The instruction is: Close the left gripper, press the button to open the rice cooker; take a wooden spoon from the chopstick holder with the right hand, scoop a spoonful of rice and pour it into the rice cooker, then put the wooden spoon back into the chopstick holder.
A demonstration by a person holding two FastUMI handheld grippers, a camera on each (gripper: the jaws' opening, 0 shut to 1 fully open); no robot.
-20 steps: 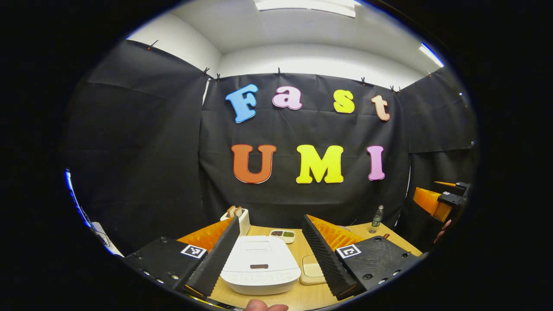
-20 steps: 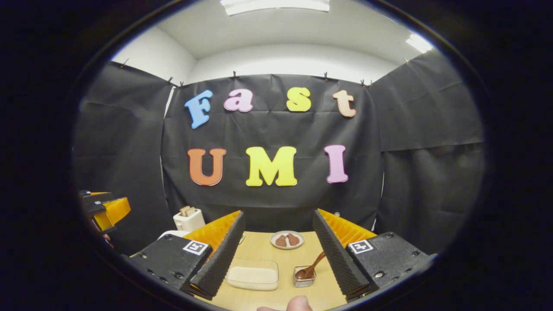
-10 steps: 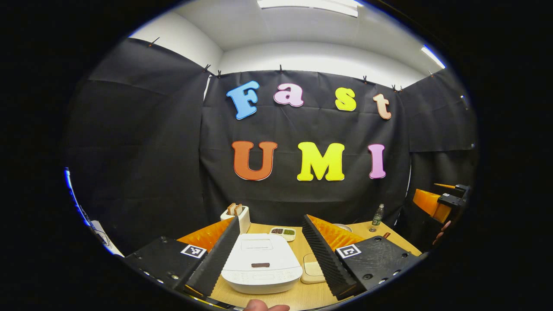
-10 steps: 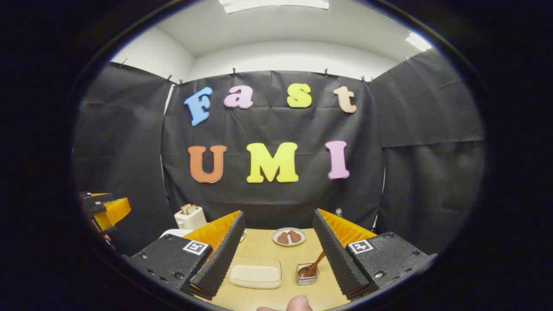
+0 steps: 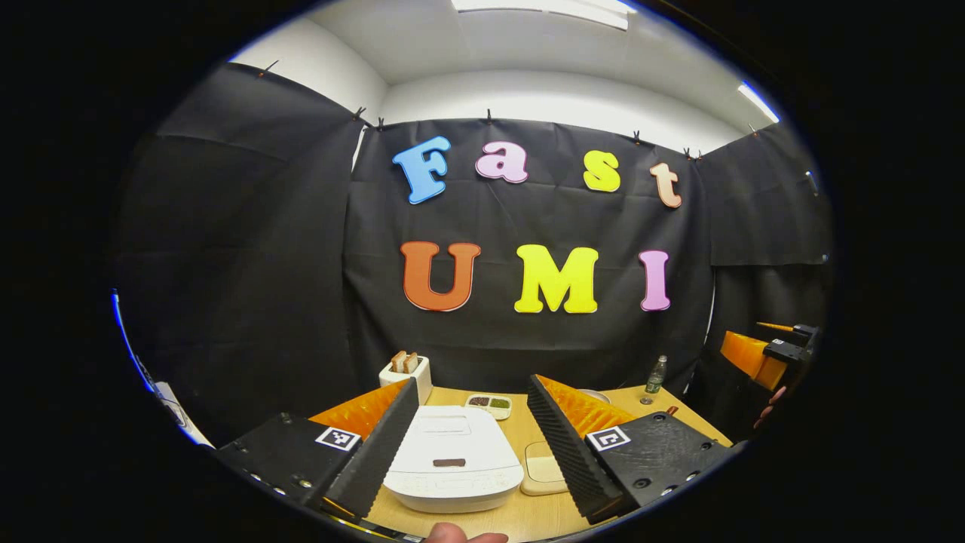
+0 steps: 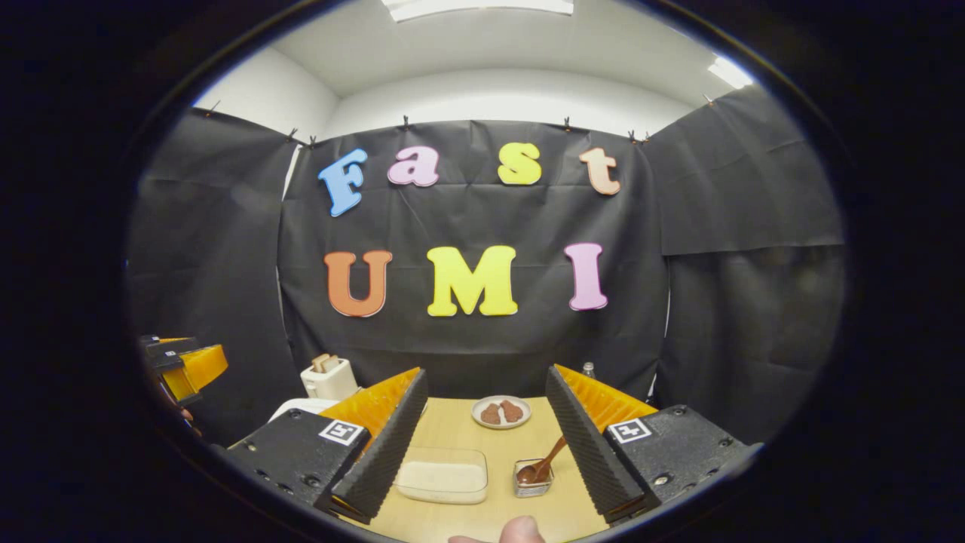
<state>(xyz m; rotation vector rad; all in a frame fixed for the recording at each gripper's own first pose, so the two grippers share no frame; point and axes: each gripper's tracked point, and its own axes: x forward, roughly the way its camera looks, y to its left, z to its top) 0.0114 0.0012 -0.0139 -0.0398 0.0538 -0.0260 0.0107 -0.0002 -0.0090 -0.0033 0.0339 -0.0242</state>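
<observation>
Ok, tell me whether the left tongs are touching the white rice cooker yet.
Apart. In the left gripper view the open left tongs frame the white rice cooker, which sits on the table beyond, clear of both fingers.

Both views face the back wall, sharing the wooden table [image 5: 520, 520].

A small booth enclosed by black cloth walls [image 5: 249, 249] hung in panels; the cloth is pinned along its top edge with small dark clips [image 6: 405, 121]. Creases run across the fabric, and the back panel meets the side panels at shallow angles. Above the cloth, a plain white wall [image 6: 497, 94] rises to a white ceiling [image 5: 528, 45]. A long bright light panel [image 6: 479, 6] sits overhead, with a second light strip [image 5: 758, 102] high to the right. Below, ahead of the tongs, a light wooden tabletop [image 6: 460, 430] reaches back to the foot of the rear cloth.
</observation>
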